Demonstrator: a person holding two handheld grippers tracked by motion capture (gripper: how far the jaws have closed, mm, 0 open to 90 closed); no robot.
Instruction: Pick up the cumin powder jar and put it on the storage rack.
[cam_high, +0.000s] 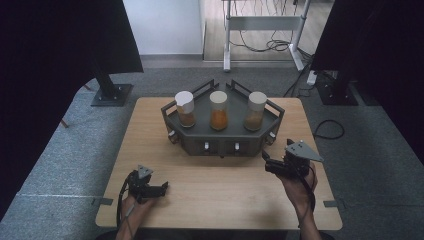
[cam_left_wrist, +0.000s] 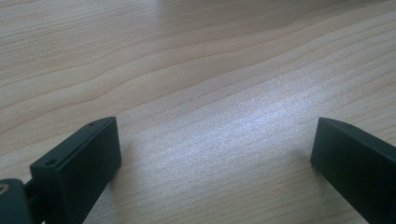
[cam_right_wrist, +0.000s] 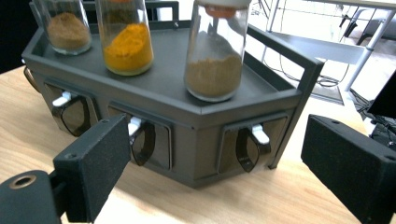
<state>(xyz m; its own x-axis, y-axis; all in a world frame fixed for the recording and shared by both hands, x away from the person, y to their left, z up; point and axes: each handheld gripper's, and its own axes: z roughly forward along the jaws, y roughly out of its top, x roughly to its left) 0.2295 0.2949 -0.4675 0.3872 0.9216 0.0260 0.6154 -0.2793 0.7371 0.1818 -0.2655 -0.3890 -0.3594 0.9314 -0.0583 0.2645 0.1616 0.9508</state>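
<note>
My left gripper (cam_high: 161, 189) rests low over bare table (cam_high: 220, 185) near the front edge, jaws wide apart on nothing. My right gripper (cam_high: 266, 162) points at the dark spice rack (cam_high: 222, 135), jaws spread and empty, just beside its right front corner. The rack's long axis runs left to right, its front facing me, near the far edge. It carries 3 upright jars (cam_high: 219, 110); 3 white levers (cam_right_wrist: 260, 134) show along its front

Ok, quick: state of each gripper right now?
Left gripper: open, nothing between the jaws.
Right gripper: open, holding nothing, facing the spice rack.
</note>
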